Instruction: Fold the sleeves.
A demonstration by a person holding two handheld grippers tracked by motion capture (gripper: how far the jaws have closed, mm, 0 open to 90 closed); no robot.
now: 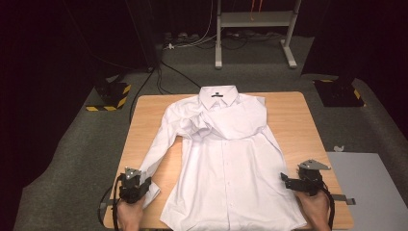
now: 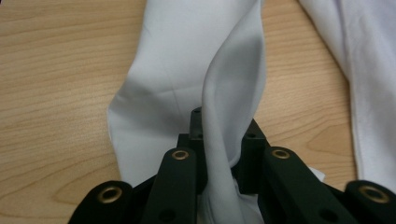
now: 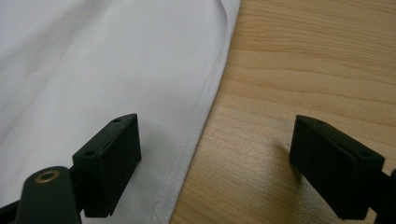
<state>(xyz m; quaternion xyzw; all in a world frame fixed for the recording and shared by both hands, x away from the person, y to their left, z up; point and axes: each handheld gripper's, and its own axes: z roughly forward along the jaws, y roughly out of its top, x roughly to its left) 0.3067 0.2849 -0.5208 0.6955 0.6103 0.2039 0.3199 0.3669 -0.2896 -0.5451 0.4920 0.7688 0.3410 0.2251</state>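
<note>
A white button-up shirt (image 1: 226,159) lies flat on the wooden table (image 1: 293,120), collar at the far side, one sleeve folded across the chest. Its other sleeve (image 1: 161,144) runs down to the near left corner. There my left gripper (image 1: 137,185) is shut on the sleeve (image 2: 224,140); a pinched ridge of cloth rises between the black jaws. My right gripper (image 1: 296,183) stands open at the shirt's near right edge, with one jaw over the hem (image 3: 205,107) and the other over bare wood (image 3: 289,93).
Grey carpet surrounds the table. A grey panel (image 1: 368,183) lies by the table's right side. A metal stand (image 1: 255,29) and cables are at the back, and two black bases with yellow stripes (image 1: 110,96) flank the table.
</note>
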